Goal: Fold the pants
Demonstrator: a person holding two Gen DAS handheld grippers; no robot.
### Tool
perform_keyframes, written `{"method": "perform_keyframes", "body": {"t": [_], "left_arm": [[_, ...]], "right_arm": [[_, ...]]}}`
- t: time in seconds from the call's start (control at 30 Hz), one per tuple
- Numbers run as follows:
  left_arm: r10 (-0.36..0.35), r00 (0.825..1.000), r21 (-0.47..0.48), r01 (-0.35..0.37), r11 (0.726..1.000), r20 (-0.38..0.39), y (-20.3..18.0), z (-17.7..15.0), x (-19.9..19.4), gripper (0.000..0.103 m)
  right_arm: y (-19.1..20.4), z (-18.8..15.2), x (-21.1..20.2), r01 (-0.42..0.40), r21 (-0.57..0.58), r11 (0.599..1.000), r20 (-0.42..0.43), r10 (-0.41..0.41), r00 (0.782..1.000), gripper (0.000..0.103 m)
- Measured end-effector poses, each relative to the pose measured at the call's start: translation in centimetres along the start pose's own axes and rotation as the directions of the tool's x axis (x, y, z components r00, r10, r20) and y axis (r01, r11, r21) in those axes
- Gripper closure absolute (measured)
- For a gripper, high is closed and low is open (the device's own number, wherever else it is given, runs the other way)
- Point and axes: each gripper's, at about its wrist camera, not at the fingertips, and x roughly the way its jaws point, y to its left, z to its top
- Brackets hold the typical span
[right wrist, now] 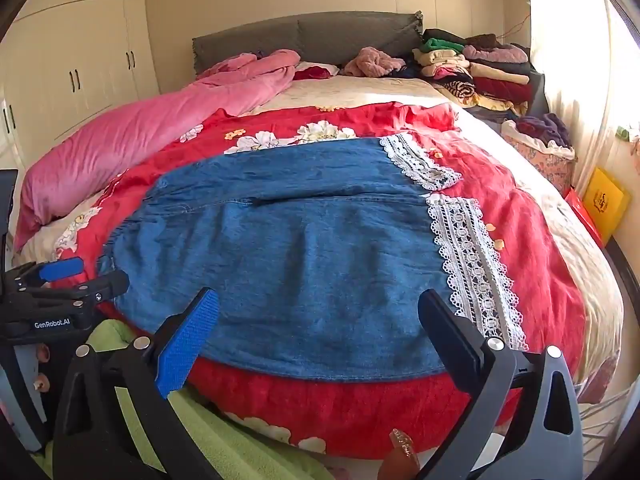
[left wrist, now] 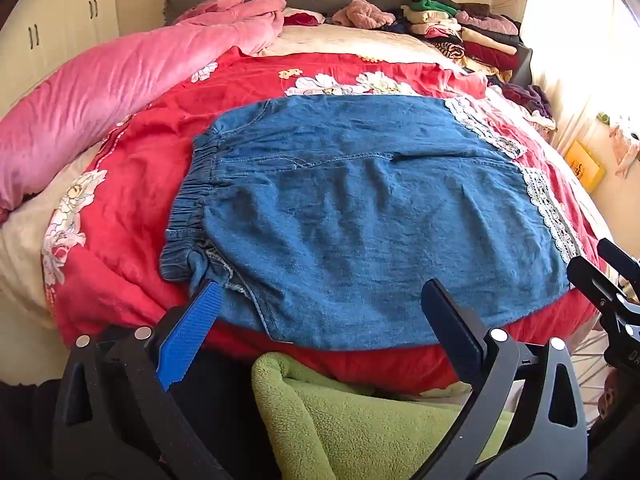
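Observation:
Blue denim pants (left wrist: 352, 216) with white lace cuffs (left wrist: 548, 208) lie flat across a red floral bedspread (left wrist: 132, 216), elastic waistband (left wrist: 192, 208) at the left. My left gripper (left wrist: 320, 292) is open and empty, just over the near edge of the pants by the waistband. In the right wrist view the pants (right wrist: 304, 256) fill the middle, lace cuffs (right wrist: 472, 260) at the right. My right gripper (right wrist: 320, 300) is open and empty over the near edge by the cuffs. The left gripper also shows at the left there (right wrist: 76, 276).
A pink quilt (left wrist: 112, 92) lies along the bed's left side. A stack of folded clothes (left wrist: 468, 32) sits at the back right by the grey headboard (right wrist: 312, 36). A green fleece (left wrist: 360, 428) lies below the bed's near edge. A yellow box (right wrist: 604, 200) stands at the right.

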Motion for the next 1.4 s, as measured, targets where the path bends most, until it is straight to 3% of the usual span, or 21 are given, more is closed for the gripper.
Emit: {"method": "perform_keyframes", "body": {"t": [1.4], "left_arm": [[-0.006,1.0,-0.006,0.006,1.0,0.0,-0.25,-0.09,-0.1,0.009]], "right_arm": [[-0.28,-0.15,0.29,0.031,0.004,1.0,-0.036,-0.031,0.999,0.004]]}}
